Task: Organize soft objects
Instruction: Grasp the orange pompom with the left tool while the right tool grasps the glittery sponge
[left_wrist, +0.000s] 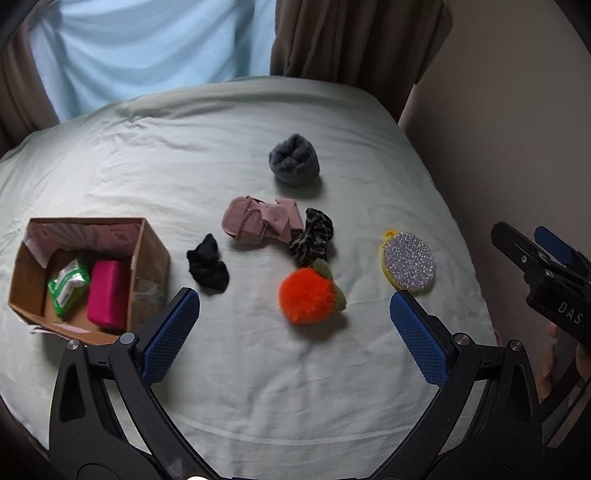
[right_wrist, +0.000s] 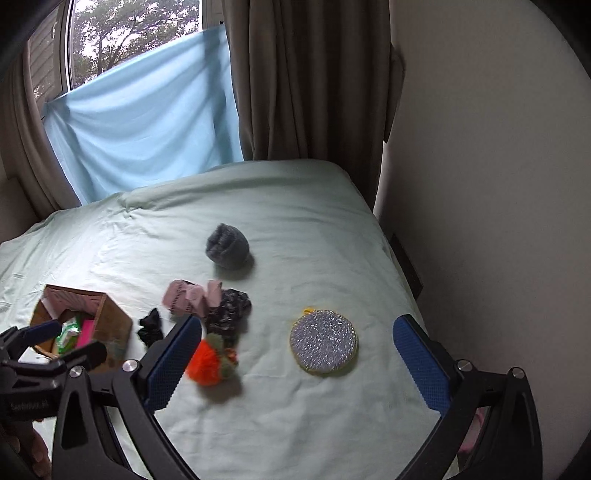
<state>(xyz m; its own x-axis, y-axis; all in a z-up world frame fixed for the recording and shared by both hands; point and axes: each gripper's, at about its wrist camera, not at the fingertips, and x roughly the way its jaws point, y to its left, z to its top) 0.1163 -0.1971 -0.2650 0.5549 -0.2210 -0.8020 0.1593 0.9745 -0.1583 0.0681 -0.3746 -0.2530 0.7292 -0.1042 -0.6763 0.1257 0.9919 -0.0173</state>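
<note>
Six soft things lie loose on a pale green bed sheet (left_wrist: 147, 177), and both hand-held grippers hang above them with nothing in their grasp; the left gripper (left_wrist: 294, 317) has its blue-padded fingers spread wide, and the right gripper (right_wrist: 297, 354) is spread just as wide. A cardboard box (left_wrist: 147, 251) sits at the left of the bed, open at the top, already holding a green packet (left_wrist: 68, 286) and a bright pink block (left_wrist: 108, 293); it seems to be the place where the scattered items are meant to go. Near the box lies a black scrunchie (left_wrist: 207, 266); further right sit a folded pink cloth (left_wrist: 258, 223) and, touching it, a dark patterned scrunchie (left_wrist: 312, 236). A rolled grey sock (left_wrist: 294, 164) rests apart, further back. An orange fluffy pom-pom (left_wrist: 308, 295) lies between the left gripper's fingers, probably the next pick; a round glittery pad (right_wrist: 324, 340) with a yellow rim lies between the right gripper's fingers, likely its target. Wide jaws suit such squashy shapes.
</note>
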